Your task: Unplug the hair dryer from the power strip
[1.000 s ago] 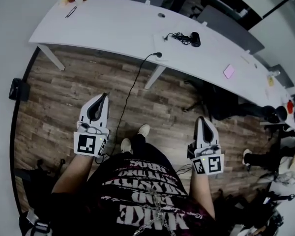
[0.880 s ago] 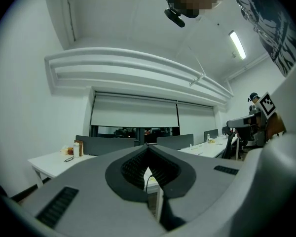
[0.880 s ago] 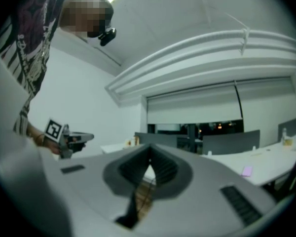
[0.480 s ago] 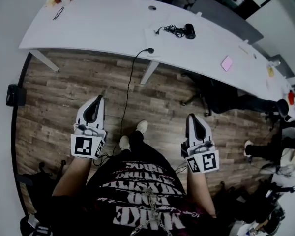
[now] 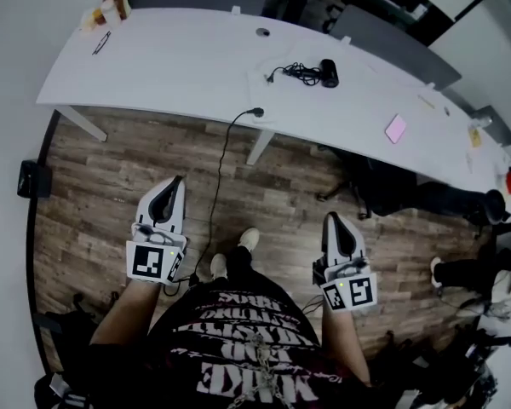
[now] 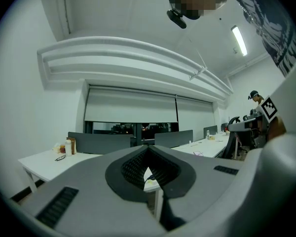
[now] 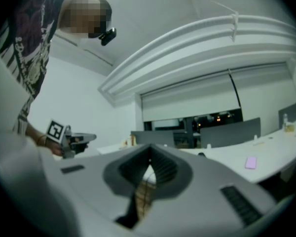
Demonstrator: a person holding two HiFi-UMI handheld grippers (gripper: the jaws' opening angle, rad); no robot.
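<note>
1. Head view: the hair dryer [image 5: 328, 72] lies on the far white table [image 5: 170, 58], with its cord [image 5: 300, 73] coiled to its left. A black cable [image 5: 223, 169] hangs from the table edge to the wood floor [image 5: 102, 177]. The left gripper [image 5: 174, 186] and right gripper [image 5: 333, 222] are near, over the floor and well apart from the hair dryer.
2. Left gripper view: the jaws are closed together with nothing between them, and the table is ahead.
3. Right gripper view: the jaws are closed together and empty.

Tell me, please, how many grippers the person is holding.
2. The left gripper hovers over the wood floor, left of the person's shoes; the right gripper hovers to their right. None seems hidden.
</note>
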